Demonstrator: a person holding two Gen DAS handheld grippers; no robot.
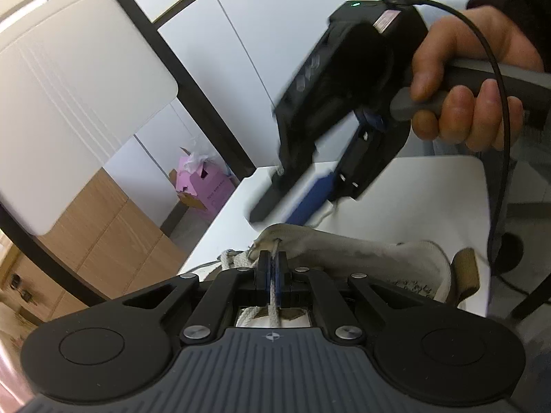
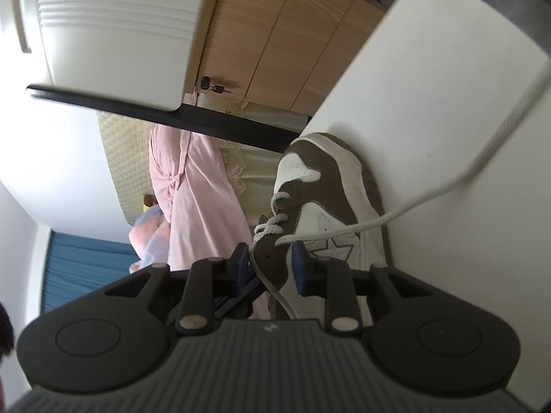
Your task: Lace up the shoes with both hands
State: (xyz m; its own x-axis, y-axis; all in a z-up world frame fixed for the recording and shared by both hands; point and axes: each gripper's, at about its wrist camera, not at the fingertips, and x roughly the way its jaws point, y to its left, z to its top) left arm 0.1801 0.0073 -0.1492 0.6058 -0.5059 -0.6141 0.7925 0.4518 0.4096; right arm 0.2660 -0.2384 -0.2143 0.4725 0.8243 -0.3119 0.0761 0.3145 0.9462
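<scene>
Much of the shoe is hidden from the left gripper's side: only its pale, worn collar and a tan heel tab show over the black housing, and the right gripper there is smeared by blur. From the right gripper's side the toe and flank show plainly, while the heel is cut off behind the tool. The shoe is a brown and white sneaker with a pale star on its side, resting on the white table.

A pink cardboard box stands open on the floor beyond the table, with something crumpled and white poking out; I cannot tell what.

The left gripper is clamped tight on a white lace. The right gripper stands parted around the shoe's brown eyelet flap; whether its blue pads press it I cannot tell. A long lace end trails across the table.
</scene>
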